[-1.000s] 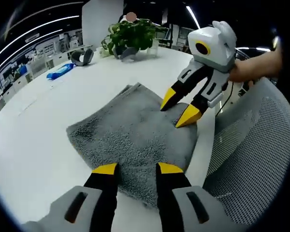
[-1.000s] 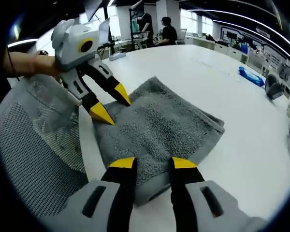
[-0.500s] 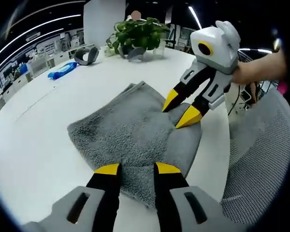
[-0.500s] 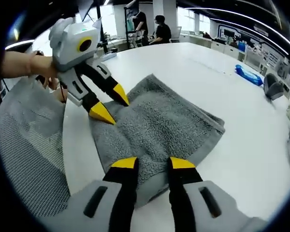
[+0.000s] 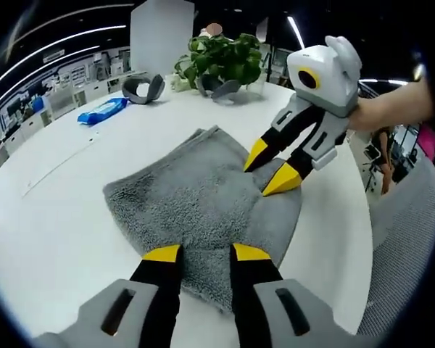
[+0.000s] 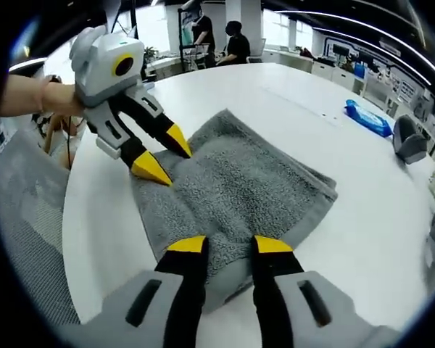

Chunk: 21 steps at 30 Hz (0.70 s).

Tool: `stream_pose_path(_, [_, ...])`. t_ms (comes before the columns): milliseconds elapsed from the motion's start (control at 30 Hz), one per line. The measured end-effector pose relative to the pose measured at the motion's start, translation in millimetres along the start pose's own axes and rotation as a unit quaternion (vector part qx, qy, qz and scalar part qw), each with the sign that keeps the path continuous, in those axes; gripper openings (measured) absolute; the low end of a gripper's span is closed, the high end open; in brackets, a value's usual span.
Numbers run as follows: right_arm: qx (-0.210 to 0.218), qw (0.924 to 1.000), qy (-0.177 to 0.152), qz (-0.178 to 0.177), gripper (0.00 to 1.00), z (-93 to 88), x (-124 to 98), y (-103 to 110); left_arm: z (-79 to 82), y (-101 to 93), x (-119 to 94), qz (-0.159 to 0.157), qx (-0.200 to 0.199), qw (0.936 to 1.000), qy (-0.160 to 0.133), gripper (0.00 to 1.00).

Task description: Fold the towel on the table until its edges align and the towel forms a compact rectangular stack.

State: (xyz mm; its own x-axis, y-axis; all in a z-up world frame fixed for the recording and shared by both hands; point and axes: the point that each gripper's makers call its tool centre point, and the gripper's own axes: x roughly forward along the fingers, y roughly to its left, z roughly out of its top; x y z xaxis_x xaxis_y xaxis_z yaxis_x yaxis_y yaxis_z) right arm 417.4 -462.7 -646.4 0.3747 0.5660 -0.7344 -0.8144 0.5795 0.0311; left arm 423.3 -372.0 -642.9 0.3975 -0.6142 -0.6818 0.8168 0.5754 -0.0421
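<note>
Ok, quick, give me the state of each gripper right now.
Left gripper: open, over the gray towel, holding nothing.
Right gripper: open, over the same towel's edge, holding nothing.

We find no lettering, brand, number or sign that we can read; the blue packet [image 5: 101, 111] on the worktop [image 5: 43, 210] is too small and blurred to make out.

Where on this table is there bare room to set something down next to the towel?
Bare tabletop lies between the towel and the blue packet. More lies past the towel's far edge, in the right gripper view. It is crowded near the plant, and at the towel's near edge, where the left gripper and right gripper sit.
</note>
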Motion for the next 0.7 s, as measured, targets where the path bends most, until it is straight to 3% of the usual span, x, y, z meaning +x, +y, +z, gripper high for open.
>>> stream_pose_path(133, [0.008, 0.9999, -0.010, -0.003, 0.22, -0.1, -1, 0, -0.1, -0.2, 0, 0.003, -0.004, 1.0000, 0.000, 0.26])
stream_pose_path(167, [0.007, 0.9999, -0.012, -0.004, 0.22, 0.3, -1, 0, 0.1, -0.2, -1, 0.005, -0.011, 0.9999, 0.000, 0.26])
stream_pose_path(200, [0.009, 0.9999, -0.012, -0.004, 0.22, 0.6, -1, 0, 1.8, 0.4, -2, 0.012, -0.045, 0.9989, -0.003, 0.26])
stream_pose_path(267, [0.009, 0.9998, -0.018, -0.009, 0.23, 1.9, -5, 1, 3.7, 0.1, -6, 0.015, -0.045, 0.9988, -0.012, 0.26])
stream_pose_path(300, [0.031, 0.9990, -0.030, -0.014, 0.24, 4.4, -9, 1, 4.9, 0.6, -8, 0.018, -0.048, 0.9986, -0.015, 0.26])
stream_pose_path(367, [0.029, 0.9977, -0.048, -0.038, 0.27, 9.4, -23, -2, 13.9, 3.1, -21, 0.036, -0.085, 0.9950, -0.037, 0.22])
stream_pose_path(433, [0.033, 0.9958, -0.073, -0.043, 0.34, 17.3, -41, 4, 30.3, -0.8, -43, 0.043, -0.083, 0.9925, -0.079, 0.22])
stream_pose_path(567, [0.045, 0.9886, -0.127, -0.066, 0.48, 30.6, -83, 17, 45.9, -13.2, -94, 0.067, -0.066, 0.9861, -0.137, 0.39])
stream_pose_path(700, [0.033, 0.9786, -0.177, -0.101, 0.69, 37.8, -122, 33, 42.5, -26.9, -139, 0.088, -0.087, 0.9746, -0.187, 0.70])
